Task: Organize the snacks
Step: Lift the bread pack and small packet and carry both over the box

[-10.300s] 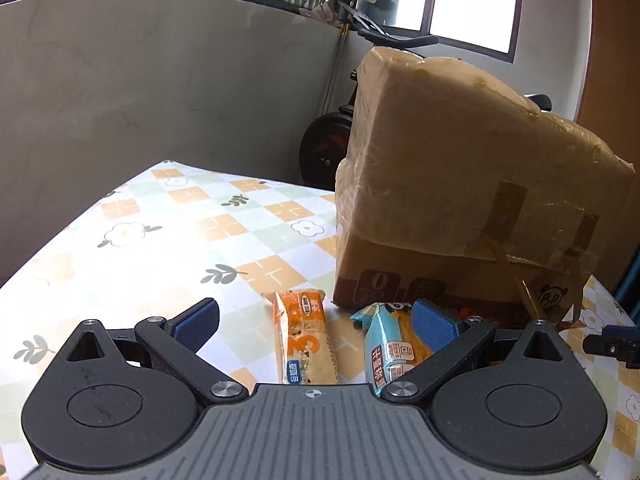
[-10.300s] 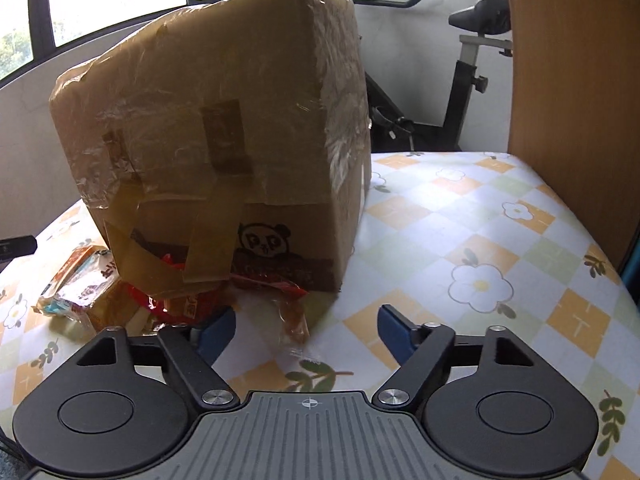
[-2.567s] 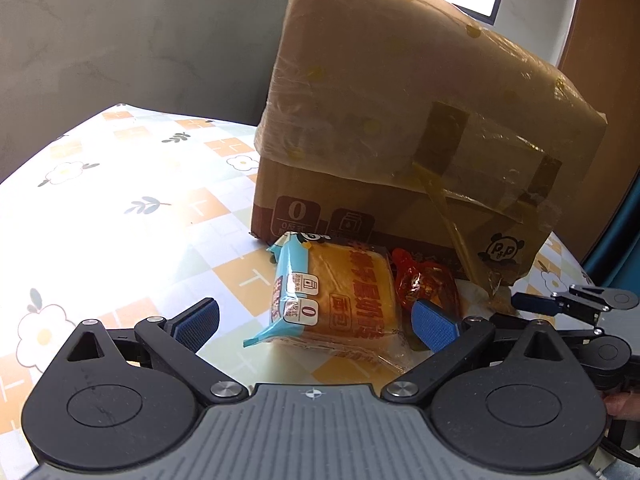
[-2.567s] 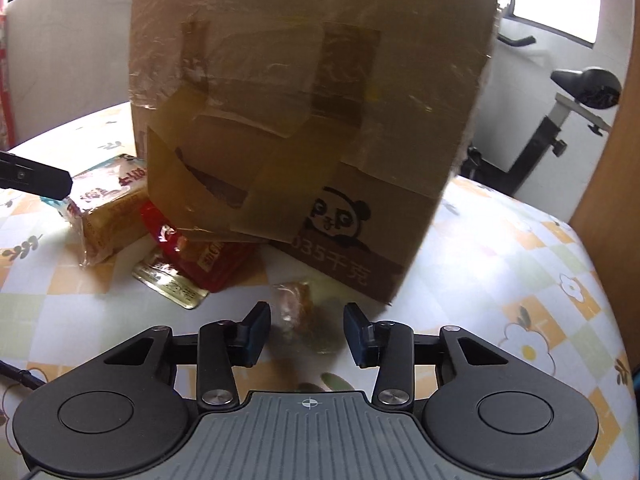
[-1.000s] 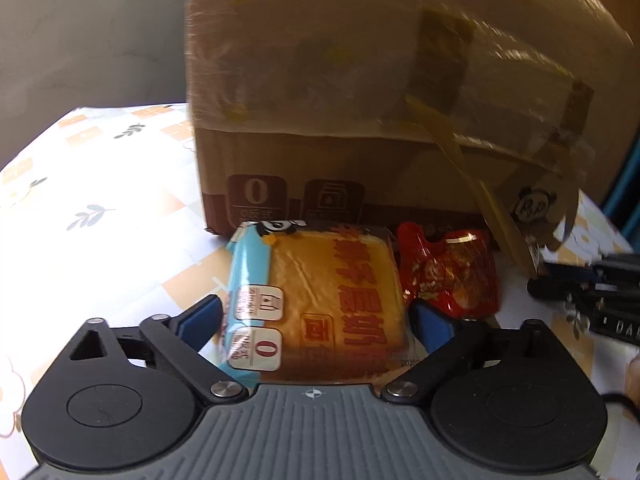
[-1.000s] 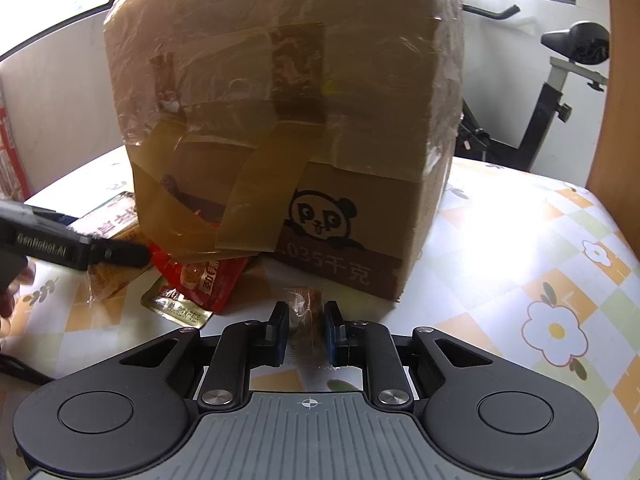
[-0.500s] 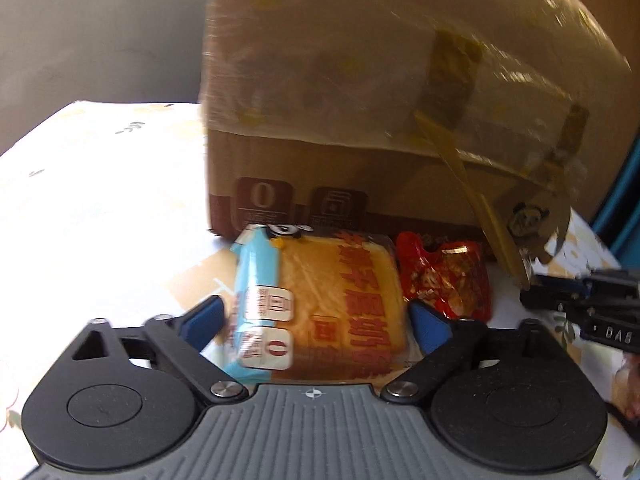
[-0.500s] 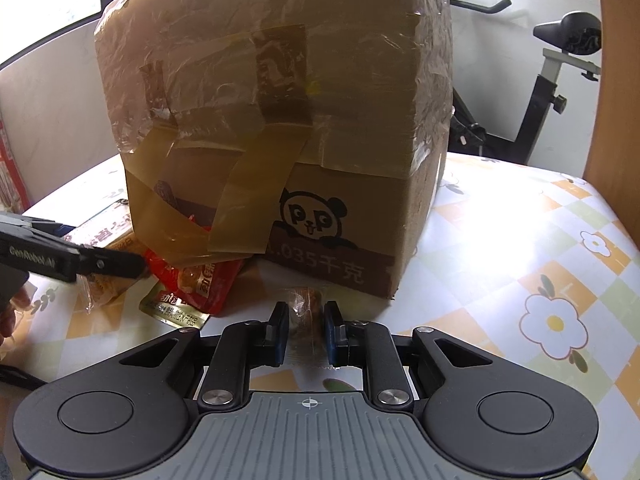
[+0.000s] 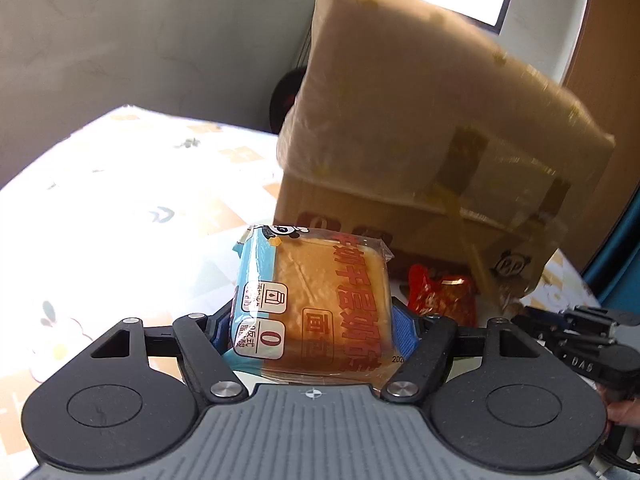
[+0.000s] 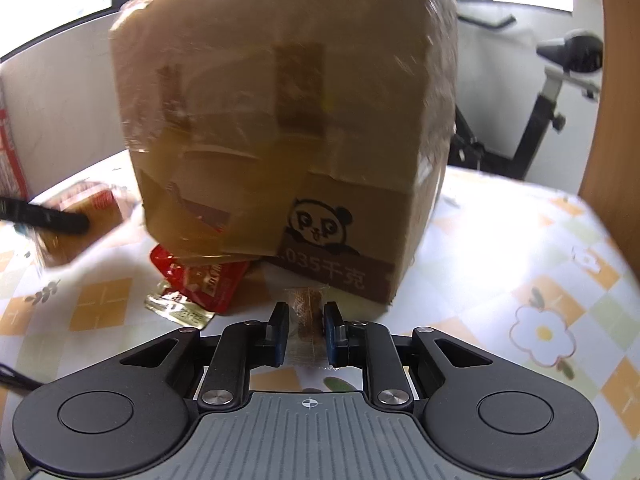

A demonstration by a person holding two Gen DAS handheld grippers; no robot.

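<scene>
Left wrist: bread packet [image 9: 320, 300] clamped between left tool [image 9: 312, 328] pads.

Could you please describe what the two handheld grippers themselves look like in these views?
Both match: the left gripper and right gripper each have a grey ribbed body with a small crosshair mark, black linkage arms on silver pivot pins, two round black discs, and fingers with blue pads. Seen from the left view, the right gripper's black side carries white lettering.

A wrapped bread pack [image 9: 316, 300] is sitting tilted, clamped at both sides. A small clear-wrapped brown snack [image 10: 306, 312] is sitting pinched. A red packet [image 10: 200, 276] is lying against the taped cardboard box [image 10: 288, 140].
</scene>
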